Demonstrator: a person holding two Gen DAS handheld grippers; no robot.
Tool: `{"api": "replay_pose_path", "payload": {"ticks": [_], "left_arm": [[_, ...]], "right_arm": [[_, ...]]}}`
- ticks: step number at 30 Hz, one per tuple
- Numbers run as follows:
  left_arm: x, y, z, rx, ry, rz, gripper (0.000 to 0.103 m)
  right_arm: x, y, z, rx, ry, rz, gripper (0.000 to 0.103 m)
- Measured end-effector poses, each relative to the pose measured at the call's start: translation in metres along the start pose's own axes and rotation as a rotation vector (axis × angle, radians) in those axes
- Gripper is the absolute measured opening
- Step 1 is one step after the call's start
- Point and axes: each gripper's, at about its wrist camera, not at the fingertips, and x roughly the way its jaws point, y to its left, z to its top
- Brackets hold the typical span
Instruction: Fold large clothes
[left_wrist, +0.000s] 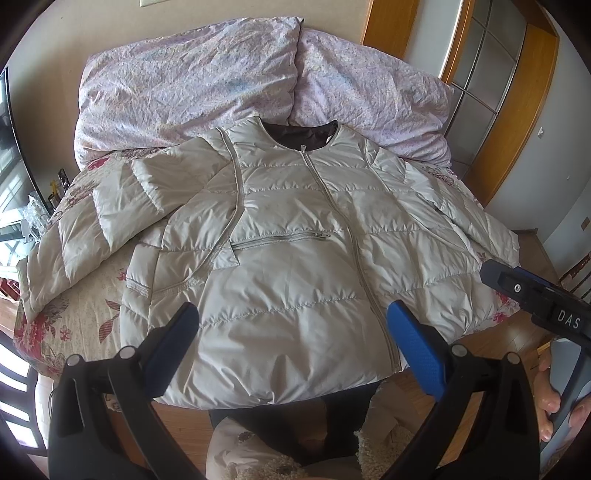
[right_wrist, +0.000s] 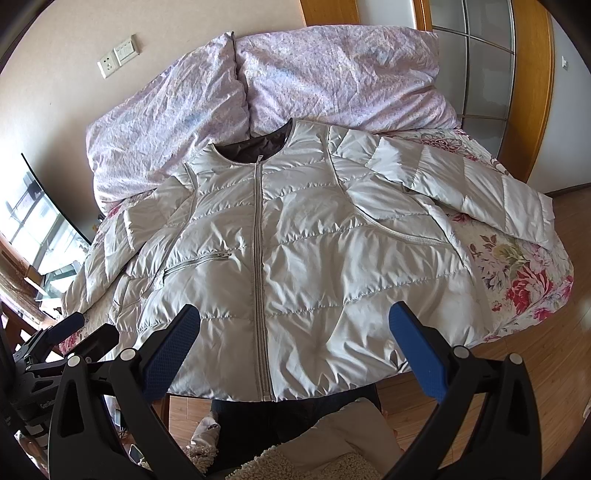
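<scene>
A pale beige quilted jacket lies face up and zipped on the bed, collar toward the pillows, both sleeves spread out to the sides. Its hem hangs a little over the near bed edge. My left gripper hovers open above the hem, left of the zipper, holding nothing. In the right wrist view the same jacket fills the middle, and my right gripper is open above the hem, around the zipper line. The right gripper's body shows at the right edge of the left wrist view.
Two lilac pillows lie at the head of the bed against the wall. A floral bedspread covers the bed. Wooden floor and a wood-framed glass door lie to the right. A window and a cluttered table are at left.
</scene>
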Motion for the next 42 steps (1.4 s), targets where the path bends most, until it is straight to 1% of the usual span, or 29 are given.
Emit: {"api": "replay_pose_path", "payload": {"ticks": [42], "left_arm": [[-0.0016,-0.0031,-0.0026,0.000,0.000,-0.001,0.101]], "right_arm": [[-0.0023,-0.0031,-0.0009,0.005,-0.001,0.002,0.102]]}}
